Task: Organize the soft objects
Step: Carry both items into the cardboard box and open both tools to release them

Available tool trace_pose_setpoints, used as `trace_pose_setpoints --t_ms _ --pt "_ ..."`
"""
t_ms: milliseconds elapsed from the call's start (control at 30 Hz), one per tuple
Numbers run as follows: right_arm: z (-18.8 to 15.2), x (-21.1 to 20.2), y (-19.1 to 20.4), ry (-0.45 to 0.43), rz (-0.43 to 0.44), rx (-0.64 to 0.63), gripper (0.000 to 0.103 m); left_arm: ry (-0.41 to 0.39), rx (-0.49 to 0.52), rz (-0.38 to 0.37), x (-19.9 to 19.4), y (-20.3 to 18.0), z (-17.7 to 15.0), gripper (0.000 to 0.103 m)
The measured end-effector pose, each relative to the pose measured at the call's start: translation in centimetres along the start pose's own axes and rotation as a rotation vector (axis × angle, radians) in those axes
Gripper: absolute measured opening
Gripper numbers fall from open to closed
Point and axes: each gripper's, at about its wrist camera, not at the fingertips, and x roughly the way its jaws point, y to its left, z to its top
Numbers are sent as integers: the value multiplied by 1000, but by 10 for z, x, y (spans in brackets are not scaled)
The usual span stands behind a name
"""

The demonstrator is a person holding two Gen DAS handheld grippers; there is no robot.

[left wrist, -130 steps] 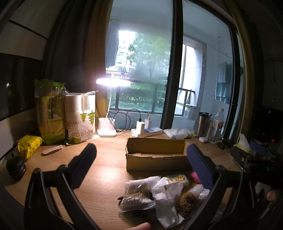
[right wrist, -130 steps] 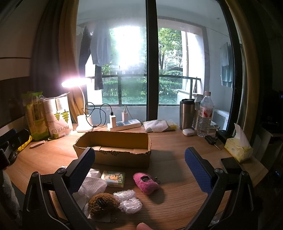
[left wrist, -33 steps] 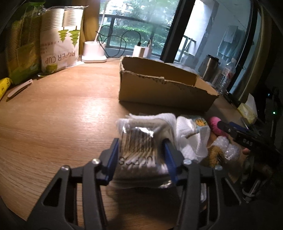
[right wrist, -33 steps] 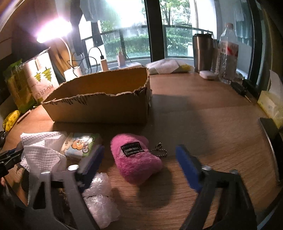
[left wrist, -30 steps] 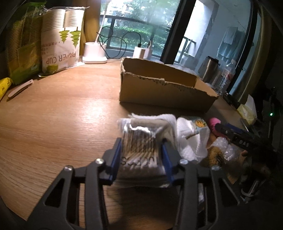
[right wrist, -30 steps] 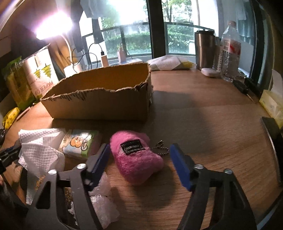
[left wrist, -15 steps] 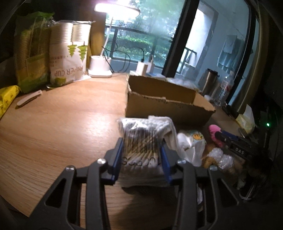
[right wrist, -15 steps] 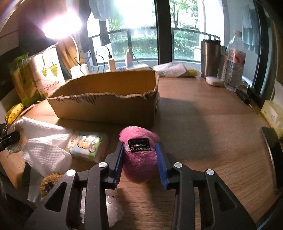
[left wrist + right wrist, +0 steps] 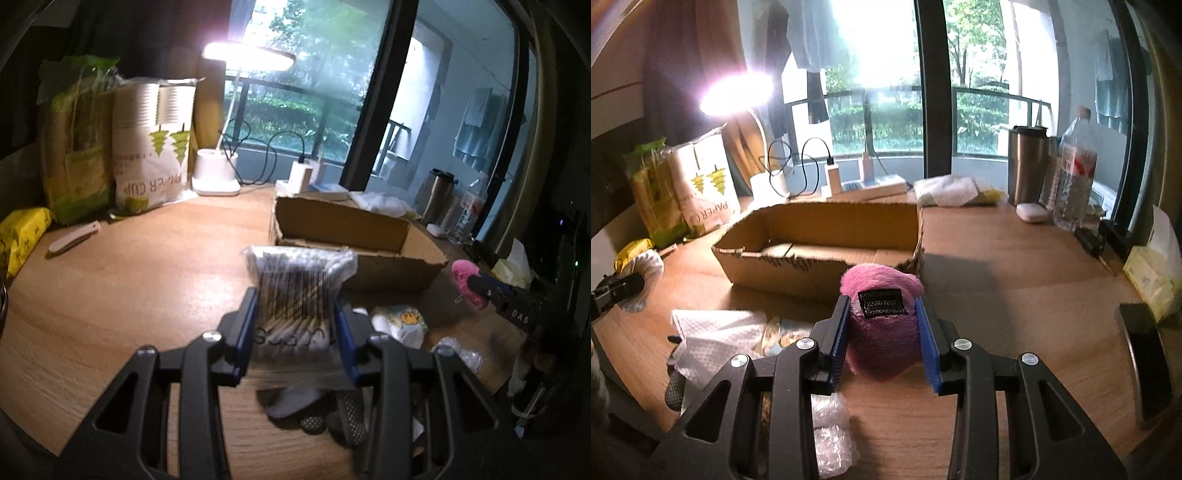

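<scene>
Grippers both loaded — you now have the left gripper [image 9: 295, 325] clamped on the clear bag of cotton swabs [image 9: 297, 291], and the right gripper [image 9: 882, 332], whose jaws have just been closing, pinched on the pink plush keychain [image 9: 882, 314]. A second ago that plush lay on the desk between wide-open jaws; now both items ride clear of the wooden desk [image 9: 129, 280], raised toward the near wall of the torn cardboard box [image 9: 820, 236]. Judged from this, your pick-up step is done and the carry into the box comes next.

Near the box's front wall the white paper towel [image 9: 713, 339], the small printed tissue pack [image 9: 400, 321] and the bubble wrap [image 9: 827, 435] lie on the desk, not yet sorted.

Hard to read — the swab bag's lower edge is blurred behind your left pads, and the dark objects under that gripper cannot be identified. The plush's ball chain is hidden behind the jaws. The box floor appears bare, but its near corner is screened by the plush. The brown fuzzy item is barely visible below your right gripper.
</scene>
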Motion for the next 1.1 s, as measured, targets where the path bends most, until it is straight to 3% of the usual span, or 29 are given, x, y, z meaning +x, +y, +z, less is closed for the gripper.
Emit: trace_pose_setpoints --t_ms 667,1100 --pt "48 14 -10 -72 28 -17 37 -88 47 -43 43 -3 76 40" --pt "71 46 -10 -56 59 -5 37 -57 59 -63 99 -10 93 40"
